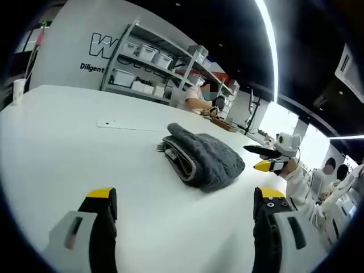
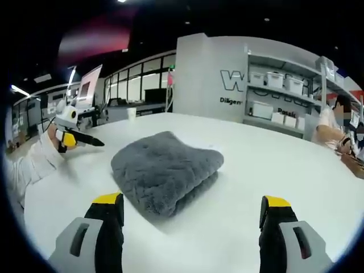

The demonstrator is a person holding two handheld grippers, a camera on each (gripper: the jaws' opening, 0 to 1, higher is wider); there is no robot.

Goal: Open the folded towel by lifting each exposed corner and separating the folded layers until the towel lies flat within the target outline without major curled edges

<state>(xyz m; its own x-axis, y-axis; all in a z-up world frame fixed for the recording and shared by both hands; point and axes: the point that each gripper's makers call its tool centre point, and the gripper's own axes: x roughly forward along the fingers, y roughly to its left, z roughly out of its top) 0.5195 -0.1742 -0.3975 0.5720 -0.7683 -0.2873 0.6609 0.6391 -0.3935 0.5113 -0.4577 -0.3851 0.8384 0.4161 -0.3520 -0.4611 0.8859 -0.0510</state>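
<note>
Folded grey towel (image 1: 199, 156) lies on a white table (image 1: 68, 148). Left gripper (image 1: 185, 207) and right gripper (image 2: 193, 213) hover before it, jaws wide, holding nothing.

left gripper view: low, near towel (image 1: 202, 158) | right gripper view: opposite side

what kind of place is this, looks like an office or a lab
Probably a lab or workshop, not a home: metal shelves stacked with storage bins, a big white table, and a person working at a bench behind it.
</note>
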